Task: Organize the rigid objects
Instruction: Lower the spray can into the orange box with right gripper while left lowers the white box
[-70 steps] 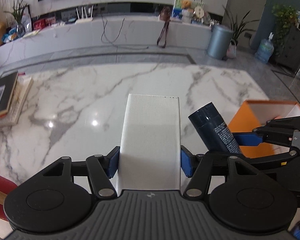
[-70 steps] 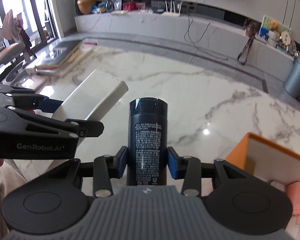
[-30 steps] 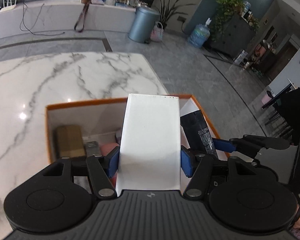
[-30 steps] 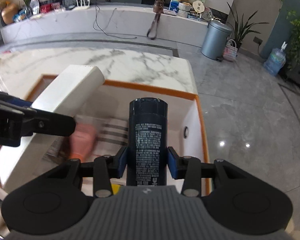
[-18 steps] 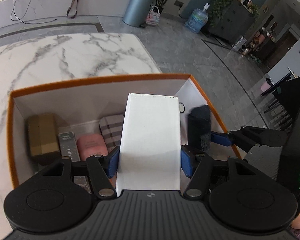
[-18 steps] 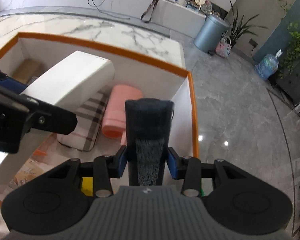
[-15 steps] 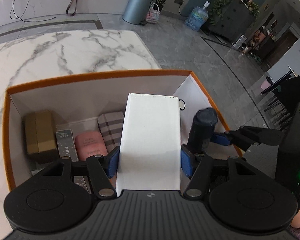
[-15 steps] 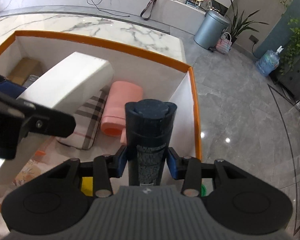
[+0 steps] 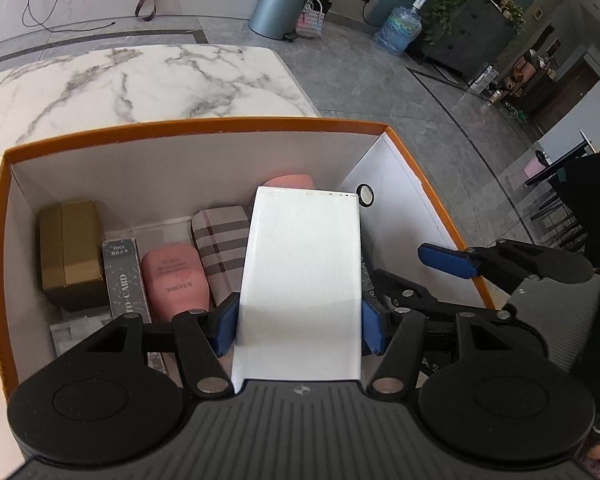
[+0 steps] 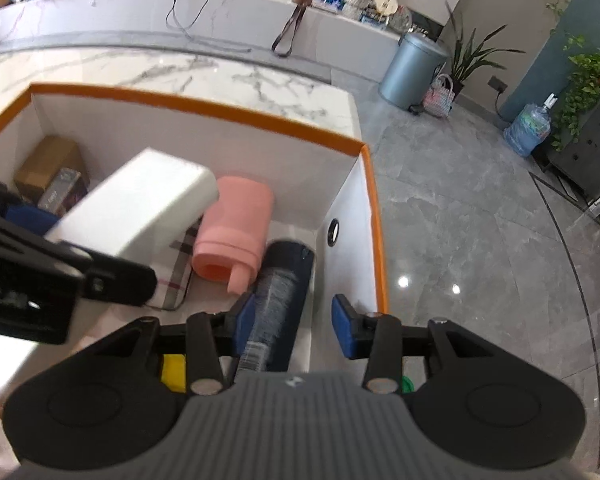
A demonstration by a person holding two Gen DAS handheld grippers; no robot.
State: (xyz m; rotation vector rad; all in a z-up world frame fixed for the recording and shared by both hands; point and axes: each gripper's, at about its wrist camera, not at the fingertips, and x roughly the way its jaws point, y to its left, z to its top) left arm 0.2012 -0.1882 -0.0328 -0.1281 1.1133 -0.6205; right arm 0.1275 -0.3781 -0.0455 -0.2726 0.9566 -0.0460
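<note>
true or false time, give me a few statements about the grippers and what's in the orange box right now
1. The left gripper is shut on the white box. True.
2. The right gripper grips the dark bottle. False: it is open, and the bottle lies in the orange box by the right wall.
3. A pink bottle lies beside the dark bottle. True.
4. The white box rests on the floor of the orange box. False: it is held above the items inside.
5. A brown carton sits at the left end of the orange box. True.
6. The plaid case lies on the marble table. False: it is inside the orange box.
</note>
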